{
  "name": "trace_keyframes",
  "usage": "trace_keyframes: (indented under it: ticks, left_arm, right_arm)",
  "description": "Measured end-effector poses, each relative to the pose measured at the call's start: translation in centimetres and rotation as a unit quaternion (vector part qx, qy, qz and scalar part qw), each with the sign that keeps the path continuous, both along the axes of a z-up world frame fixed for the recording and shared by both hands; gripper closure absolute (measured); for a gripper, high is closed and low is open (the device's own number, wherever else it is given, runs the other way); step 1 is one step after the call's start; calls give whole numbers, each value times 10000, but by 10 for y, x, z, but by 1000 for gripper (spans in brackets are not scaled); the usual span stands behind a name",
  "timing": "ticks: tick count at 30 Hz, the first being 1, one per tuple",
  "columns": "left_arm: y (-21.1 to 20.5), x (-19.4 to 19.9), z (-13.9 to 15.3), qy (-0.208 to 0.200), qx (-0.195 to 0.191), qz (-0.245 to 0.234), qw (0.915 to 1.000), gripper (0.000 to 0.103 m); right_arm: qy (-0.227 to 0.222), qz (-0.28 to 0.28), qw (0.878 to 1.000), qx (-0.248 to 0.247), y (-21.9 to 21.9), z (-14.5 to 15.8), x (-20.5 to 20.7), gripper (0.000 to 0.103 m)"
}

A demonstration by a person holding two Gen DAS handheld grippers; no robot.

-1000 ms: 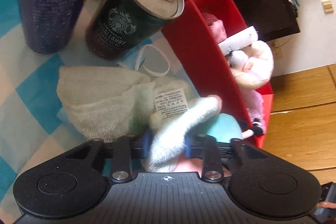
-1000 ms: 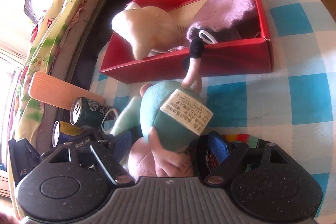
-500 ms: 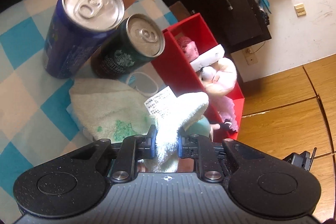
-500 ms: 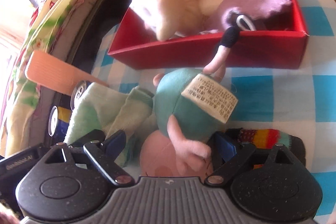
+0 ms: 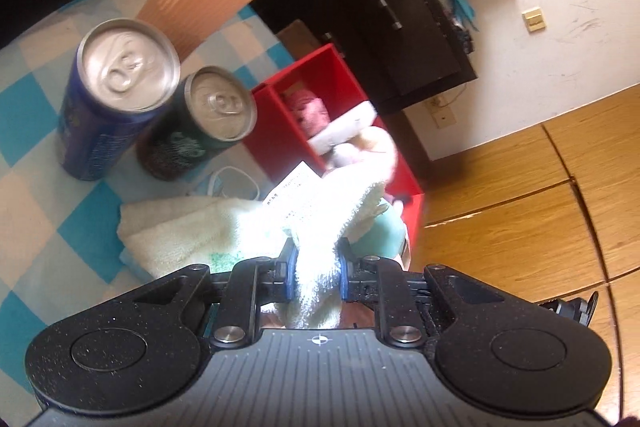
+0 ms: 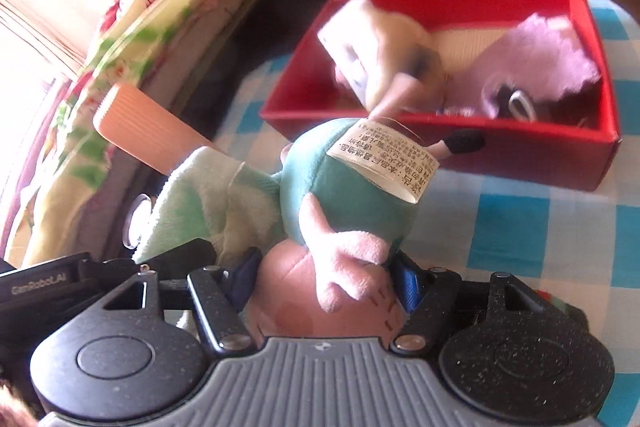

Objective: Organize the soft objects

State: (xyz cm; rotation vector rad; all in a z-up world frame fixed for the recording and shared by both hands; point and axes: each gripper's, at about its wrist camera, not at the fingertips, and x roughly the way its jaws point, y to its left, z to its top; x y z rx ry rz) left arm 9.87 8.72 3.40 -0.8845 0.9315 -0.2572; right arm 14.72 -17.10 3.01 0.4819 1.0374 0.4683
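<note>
Left claw [image 5: 316,273] pinching fold of pale cream-green terry towel [image 5: 192,227], raised off tabletop. Right claw [image 6: 324,279] clamped on pink head of teal-bodied plush toy [image 6: 348,195], just short of red open cardboard box [image 6: 600,155] holding other plush items. Judgement: both items light, limp, compressible; towel will drape, so grip bunched fold; plush best held by firm head. Blue-white checked cloth on tabletop [image 6: 540,215]; blue can [image 5: 112,99], dark green can [image 5: 200,127] near towel; wooden floor [image 5: 520,207] beyond.
</note>
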Motion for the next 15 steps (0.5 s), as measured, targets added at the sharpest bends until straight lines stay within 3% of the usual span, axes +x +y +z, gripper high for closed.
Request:
trace_keyframes:
  ticks: [11,15]
  left_arm:
    - [-7,-4,34,-509,-669,-132,9964,86]
    - [-2,-13,58,-954,-954,-90,9908,86]
  right_arm:
    - [-350,-164,9984,405,-39,33,-16,57]
    - [-524,-197,9967,585,-52,47,-24,57]
